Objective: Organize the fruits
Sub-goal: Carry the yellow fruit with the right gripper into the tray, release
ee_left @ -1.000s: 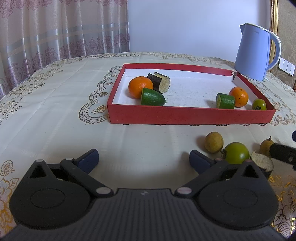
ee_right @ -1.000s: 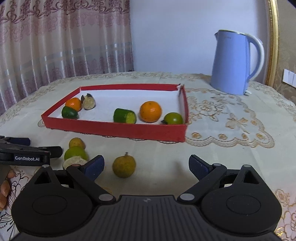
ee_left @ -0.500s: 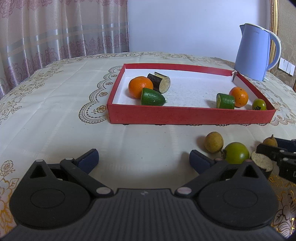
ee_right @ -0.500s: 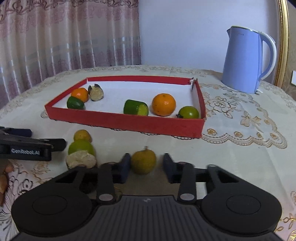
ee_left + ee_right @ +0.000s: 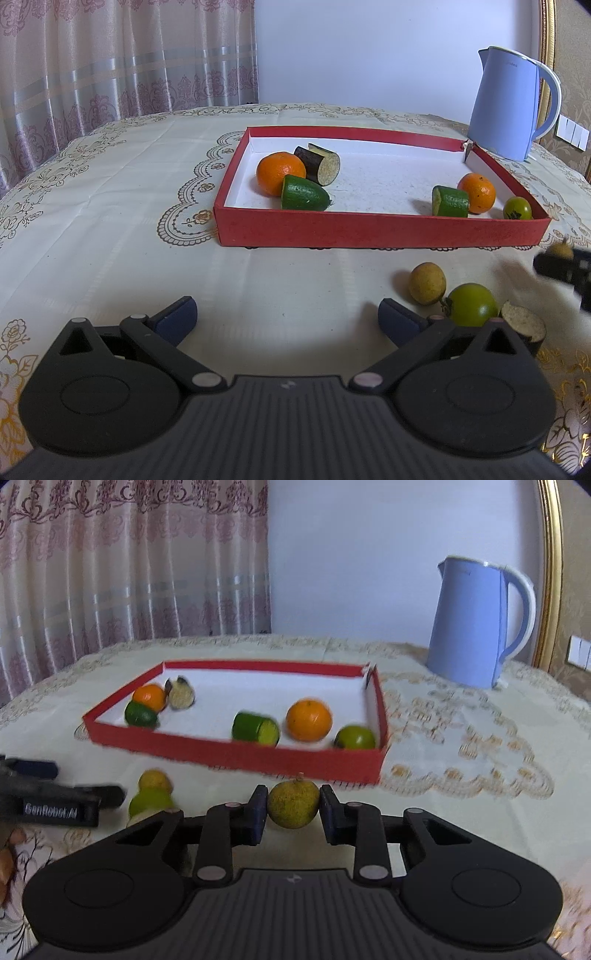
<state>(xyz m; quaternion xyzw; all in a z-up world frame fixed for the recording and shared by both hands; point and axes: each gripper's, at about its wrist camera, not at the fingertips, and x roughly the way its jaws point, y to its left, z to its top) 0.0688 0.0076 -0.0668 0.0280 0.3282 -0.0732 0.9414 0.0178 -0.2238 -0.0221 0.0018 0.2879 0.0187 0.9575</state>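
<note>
Right tongs (image 5: 292, 810) clamped on 1 yellow-green fruit (image 5: 293, 804), held just in front of the red tray (image 5: 236, 752). Left tongs (image 5: 286, 317) wide apart, holding nothing, low over the worktop (image 5: 110, 258). 3 pieces lie beside them; 6 sit in the tray. Blue kettle (image 5: 476, 622) beyond.

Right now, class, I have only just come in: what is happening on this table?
A person with two handheld grippers is sorting produce into a red tray. The right gripper is shut on a yellow-brown fruit in front of the tray. The left gripper is open and holds nothing. A yellow fruit, a green fruit and a cut piece lie outside the tray.
</note>
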